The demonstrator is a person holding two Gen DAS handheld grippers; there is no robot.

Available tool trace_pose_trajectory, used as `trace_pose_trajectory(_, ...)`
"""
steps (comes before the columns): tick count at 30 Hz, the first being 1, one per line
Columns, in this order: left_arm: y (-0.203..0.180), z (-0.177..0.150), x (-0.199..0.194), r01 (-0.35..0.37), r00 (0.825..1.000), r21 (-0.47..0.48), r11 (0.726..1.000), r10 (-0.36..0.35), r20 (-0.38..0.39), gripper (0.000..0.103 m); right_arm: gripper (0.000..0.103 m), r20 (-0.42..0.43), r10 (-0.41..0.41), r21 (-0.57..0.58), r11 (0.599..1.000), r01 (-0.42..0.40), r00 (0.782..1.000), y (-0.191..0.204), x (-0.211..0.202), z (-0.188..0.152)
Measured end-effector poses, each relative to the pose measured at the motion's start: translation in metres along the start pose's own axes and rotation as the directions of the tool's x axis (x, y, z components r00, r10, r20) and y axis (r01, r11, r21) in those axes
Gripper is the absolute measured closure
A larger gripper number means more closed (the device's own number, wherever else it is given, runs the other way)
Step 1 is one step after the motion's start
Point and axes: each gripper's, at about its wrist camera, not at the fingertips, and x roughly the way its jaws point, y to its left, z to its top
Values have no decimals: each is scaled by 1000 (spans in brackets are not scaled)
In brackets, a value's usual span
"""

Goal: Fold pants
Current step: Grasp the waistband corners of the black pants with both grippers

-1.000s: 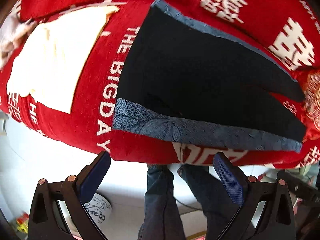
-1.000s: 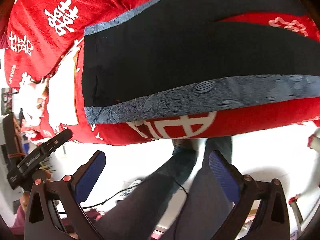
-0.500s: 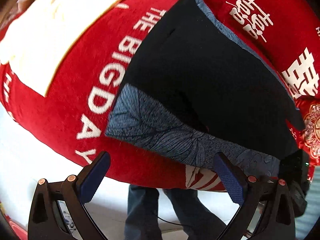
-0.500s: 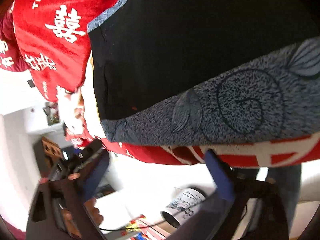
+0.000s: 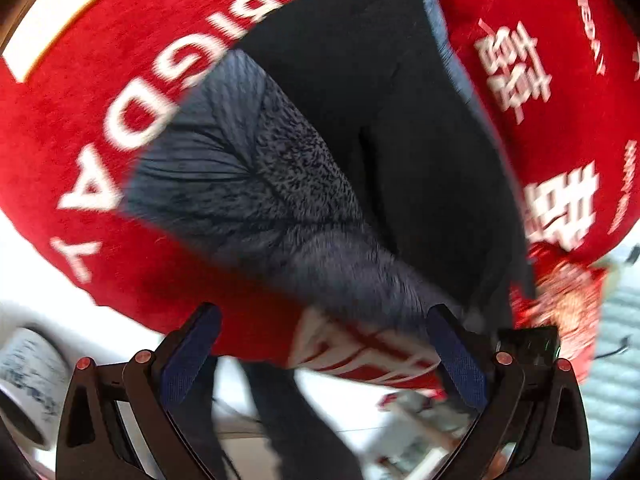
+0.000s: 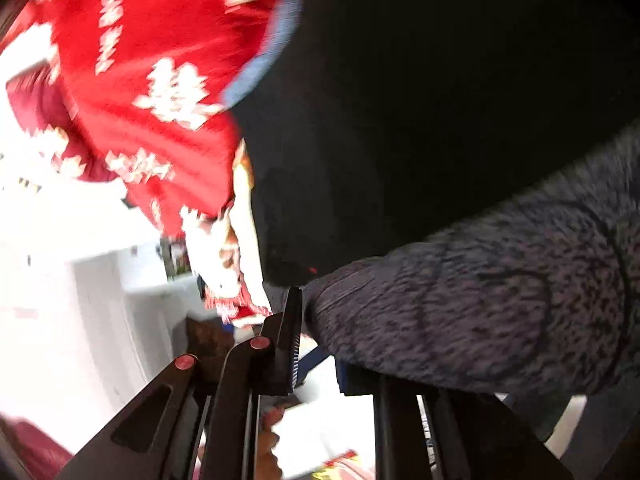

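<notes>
- Right gripper (image 6: 316, 344) has just been closing, fingers pinching the pants (image 6: 460, 312) hem at the red cloth's (image 6: 168, 40) near edge.
- Left gripper (image 5: 324, 344) fingers spread, empty.

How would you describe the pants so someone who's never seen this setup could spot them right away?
Start with the red velvety cloth printed with white letters and characters that covers the surface. Lying flat on it is one dark garment, the black pants. What sets them apart is the grey-blue band with a leaf-vein pattern along the near edge, unlike anything else on the red cloth.
</notes>
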Motion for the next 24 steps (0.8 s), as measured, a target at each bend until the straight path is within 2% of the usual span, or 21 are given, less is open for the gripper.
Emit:
trace_pose_trajectory(3, -12, 16, 8, 20, 1000, -10, 1000, -20, 17, 2, 87, -34, 6, -74, 997, -9, 999, 23, -5, -2)
trace_pose_trajectory(5, -18, 24, 17, 15, 1000, -6, 1000, -15, 23, 30, 87, -60, -15, -111, 994, 8, 998, 30, -5, -2)
trace_pose_trajectory(6, -20, 27, 21, 17, 1000, 4, 1000, -17, 17, 51, 84, -72, -26, -122, 992, 17, 997, 31, -4, -2)
trace_pose_trajectory(7, -23, 29, 24, 19, 1000, 21, 1000, -19, 13, 57, 84, -86, -53, -132, 990, 41, 995, 30, -4, -3)
trace_pose_trajectory(9, -34, 31, 24, -13, 1000, 96, 995, 11, 26, 59, 82, -79, -94, -129, 988, 84, 992, 21, -9, 0)
trace_pose_trajectory(11, -44, 28, 22, -54, 998, 193, 980, 50, 27, 59, 75, -37, -128, -102, 987, 124, 991, 5, -26, 0)
trace_pose_trajectory(13, -48, 29, 24, -66, 998, 238, 969, 65, 10, 59, 72, 8, -140, -45, 989, 141, 990, -18, -44, 0)
trace_pose_trajectory(14, -49, 29, 25, -66, 998, 250, 966, 69, -1, 59, 69, 32, -148, -11, 989, 148, 988, -30, -54, -1)
trace_pose_trajectory(15, -49, 30, 27, -70, 997, 259, 963, 76, -14, 59, 60, 58, -173, 15, 985, 172, 983, -40, -62, -3)
trace_pose_trajectory(16, -48, 30, 30, -78, 996, 266, 961, 87, -24, 59, 59, 78, -186, 39, 982, 184, 979, -49, -69, -5)
trace_pose_trajectory(19, -44, 27, 32, -94, 993, 287, 953, 110, -41, 59, 58, 132, -170, 108, 982, 156, 977, -66, -88, -10)
trace_pose_trajectory(24, -36, 22, 36, -128, 986, 329, 936, 157, -63, 58, 58, 253, -103, 191, 980, 55, 962, -79, -106, -10)
